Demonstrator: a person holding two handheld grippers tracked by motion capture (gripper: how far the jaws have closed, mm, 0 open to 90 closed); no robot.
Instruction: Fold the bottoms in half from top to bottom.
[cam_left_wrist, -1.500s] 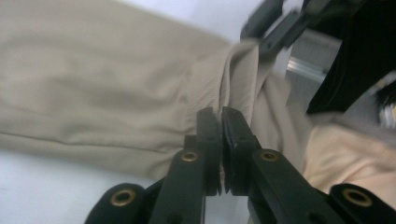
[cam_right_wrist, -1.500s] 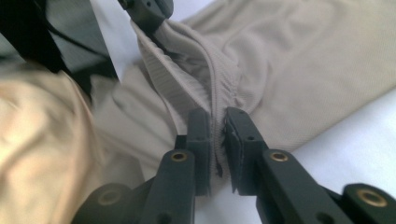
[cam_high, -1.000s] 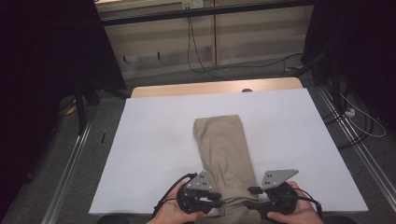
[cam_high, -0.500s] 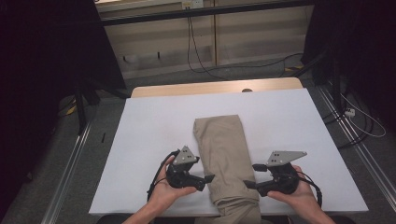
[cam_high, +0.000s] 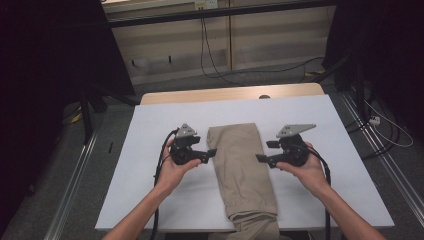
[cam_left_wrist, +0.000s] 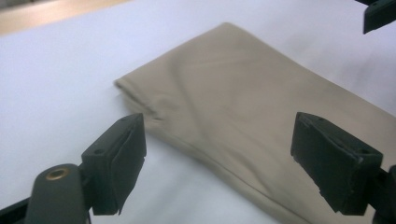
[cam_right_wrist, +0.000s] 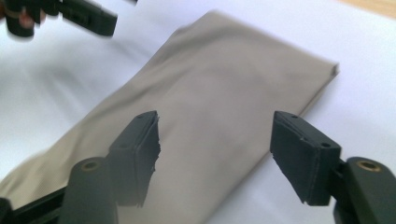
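left gripper and right gripper hover either side of the folded trousers, jaws wide apart, nothing between them.

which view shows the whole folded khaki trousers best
The high view: the folded trousers lie full length on the white sheet, between both grippers. The left gripper view and the right gripper view show just the far folded end, close up.

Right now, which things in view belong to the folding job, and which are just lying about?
In the job:
- khaki trousers, folded long
- left tongs, open, beside the trousers
- right tongs, open, on their other side
- white sheet under the trousers

Lying about:
- black cable on the floor
- white plug at right
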